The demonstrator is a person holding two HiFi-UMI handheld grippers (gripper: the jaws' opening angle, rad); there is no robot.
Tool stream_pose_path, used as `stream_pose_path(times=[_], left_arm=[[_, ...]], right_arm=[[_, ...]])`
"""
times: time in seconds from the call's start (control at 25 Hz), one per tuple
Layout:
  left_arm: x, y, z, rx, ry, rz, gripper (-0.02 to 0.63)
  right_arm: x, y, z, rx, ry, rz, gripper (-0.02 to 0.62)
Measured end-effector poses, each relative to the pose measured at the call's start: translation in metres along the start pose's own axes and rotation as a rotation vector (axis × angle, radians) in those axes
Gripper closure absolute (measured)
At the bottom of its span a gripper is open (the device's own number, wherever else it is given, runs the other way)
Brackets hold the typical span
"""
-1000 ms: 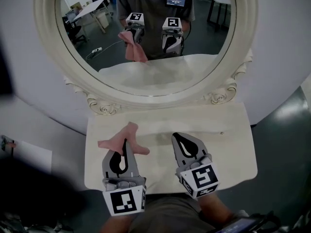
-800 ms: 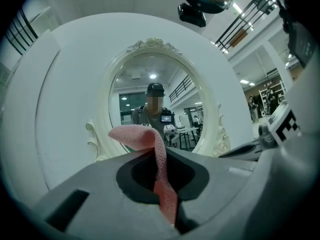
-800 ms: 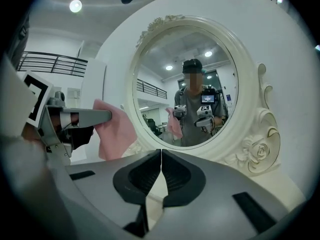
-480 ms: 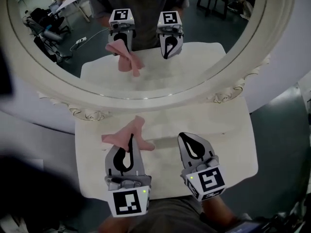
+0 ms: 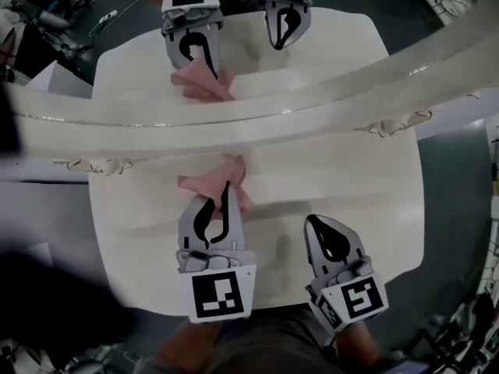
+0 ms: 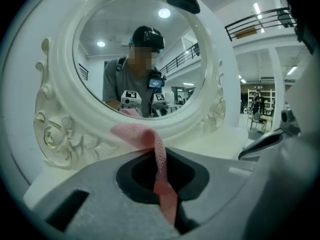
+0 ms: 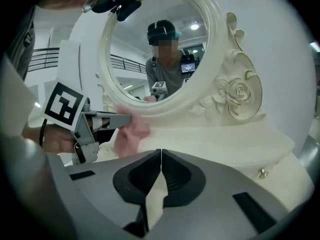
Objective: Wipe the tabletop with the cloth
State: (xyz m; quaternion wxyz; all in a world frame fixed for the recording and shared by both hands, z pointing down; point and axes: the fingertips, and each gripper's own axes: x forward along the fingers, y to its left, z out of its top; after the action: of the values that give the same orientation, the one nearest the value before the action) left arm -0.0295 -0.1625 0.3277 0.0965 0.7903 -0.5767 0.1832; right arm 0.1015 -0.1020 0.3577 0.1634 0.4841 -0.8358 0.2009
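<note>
Low in the frame we hold the right gripper [image 5: 318, 226], its jaws pressed together on nothing. Left of centre, our left gripper [image 5: 227, 193] pinches the pink textured cloth [image 5: 204, 184] over the cream-white tabletop [image 5: 351, 178] — just before the ornate white oval mirror frame [image 5: 234, 123].

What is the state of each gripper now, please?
Left gripper: shut on the pink cloth.
Right gripper: shut, holding nothing.

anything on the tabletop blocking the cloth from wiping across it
Nothing visible does. The left gripper is shut on the pink cloth, and the white tabletop around it lies bare; only the mirror frame bounds it at the back.
</note>
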Motion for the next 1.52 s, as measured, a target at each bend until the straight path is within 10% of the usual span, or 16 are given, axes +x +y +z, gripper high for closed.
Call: stream_pose_path(times=[0.48, 1.52], left_arm=[[0.029, -0.007, -0.044, 0.155, 0.185, -0.059, 0.586], [0.029, 0.003, -0.066, 0.075, 0.282, -0.016, 0.586]], right_arm=[[0.002, 0.0, -0.036, 0.071, 0.068, -0.022, 0.58], [0.011, 0.003, -0.037, 0.037, 0.094, 0.053, 0.58]])
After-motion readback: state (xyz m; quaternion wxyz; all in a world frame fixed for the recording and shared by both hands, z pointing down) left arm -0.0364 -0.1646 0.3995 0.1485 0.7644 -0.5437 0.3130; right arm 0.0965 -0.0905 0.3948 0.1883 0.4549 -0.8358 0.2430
